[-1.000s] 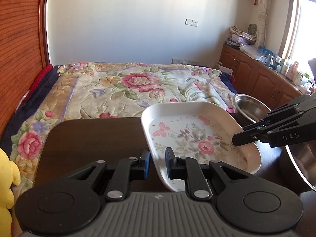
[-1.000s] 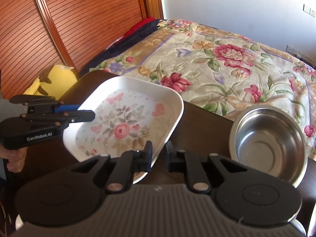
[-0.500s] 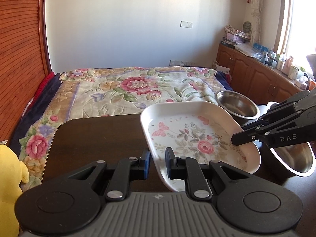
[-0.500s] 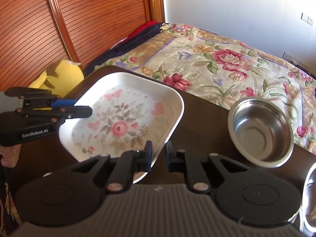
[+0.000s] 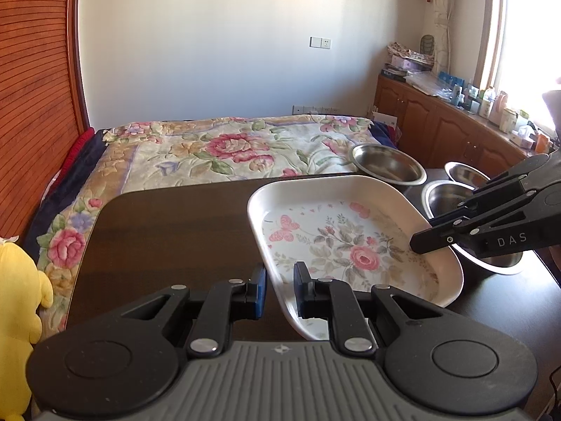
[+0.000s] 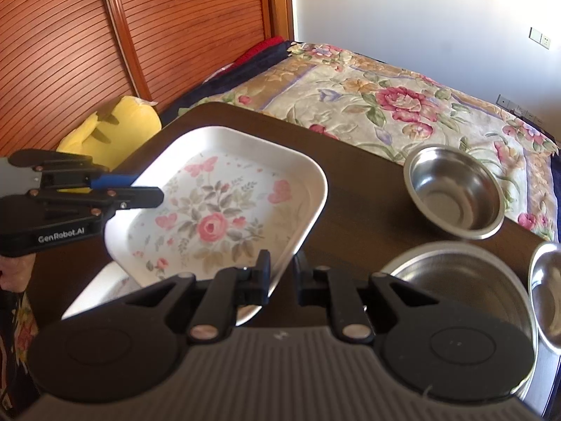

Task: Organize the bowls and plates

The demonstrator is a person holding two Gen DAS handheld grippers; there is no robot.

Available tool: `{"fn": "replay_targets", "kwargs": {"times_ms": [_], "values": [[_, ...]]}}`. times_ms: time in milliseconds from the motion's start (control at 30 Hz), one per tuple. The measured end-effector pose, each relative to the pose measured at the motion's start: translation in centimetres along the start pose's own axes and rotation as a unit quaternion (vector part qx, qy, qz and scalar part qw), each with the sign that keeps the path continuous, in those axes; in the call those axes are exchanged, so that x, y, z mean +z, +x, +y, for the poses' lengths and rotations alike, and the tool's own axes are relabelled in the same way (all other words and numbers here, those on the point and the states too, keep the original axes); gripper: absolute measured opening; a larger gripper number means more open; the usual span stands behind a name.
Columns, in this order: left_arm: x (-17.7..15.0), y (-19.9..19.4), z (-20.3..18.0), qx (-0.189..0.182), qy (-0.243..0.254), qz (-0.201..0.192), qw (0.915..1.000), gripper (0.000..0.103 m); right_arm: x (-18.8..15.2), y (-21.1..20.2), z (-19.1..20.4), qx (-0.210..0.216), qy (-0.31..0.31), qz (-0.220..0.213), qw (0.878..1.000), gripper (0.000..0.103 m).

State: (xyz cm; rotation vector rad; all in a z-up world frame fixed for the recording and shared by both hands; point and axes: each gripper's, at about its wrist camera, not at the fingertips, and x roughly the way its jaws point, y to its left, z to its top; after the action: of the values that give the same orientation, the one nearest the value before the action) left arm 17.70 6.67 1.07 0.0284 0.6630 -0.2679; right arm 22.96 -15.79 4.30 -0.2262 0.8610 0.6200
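Both claws grip the white rounded-rectangular plate with the pink rose and butterfly print (image 5: 350,242), holding it tilted above the dark brown wooden surface (image 5: 168,231). The left claw (image 5: 279,291) pinches the plate's near-left rim; the right claw (image 6: 282,282) pinches the opposite rim. A second white plate (image 6: 105,284) lies on the surface directly beneath. Three round stainless steel bowls sit to the right: one near the floral bed (image 6: 454,191), a larger one (image 6: 459,280) closer, a third (image 6: 547,291) at the edge
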Motion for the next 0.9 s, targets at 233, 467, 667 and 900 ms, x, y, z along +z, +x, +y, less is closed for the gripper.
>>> {"fn": "replay_targets", "kwargs": {"times_ms": [233, 467, 667, 900], "values": [[-1.1, -2.1, -1.3, -0.005, 0.006, -0.005, 1.0, 0.016, -1.5, -1.5, 1.1, -0.005, 0.002, -0.005, 1.0, 0.015], [-2.0, -4.0, -2.3, -0.005, 0.013, -0.009, 0.9999, 0.016, -3.0, -3.5, 2.2, -0.009, -0.006, -0.012, 1.0, 0.015], [-3.3, -5.5, -2.5, -0.012, 0.008, -0.009, 0.9998, 0.016, -4.1, -4.4, 2.7, -0.004, -0.003, -0.019, 1.0, 0.015], [-5.6, -6.5, -2.2, -0.015, -0.003, 0.005, 0.9999, 0.016, -5.7, -4.5, 3.9, 0.016, -0.005, -0.022, 1.0, 0.016]]}}
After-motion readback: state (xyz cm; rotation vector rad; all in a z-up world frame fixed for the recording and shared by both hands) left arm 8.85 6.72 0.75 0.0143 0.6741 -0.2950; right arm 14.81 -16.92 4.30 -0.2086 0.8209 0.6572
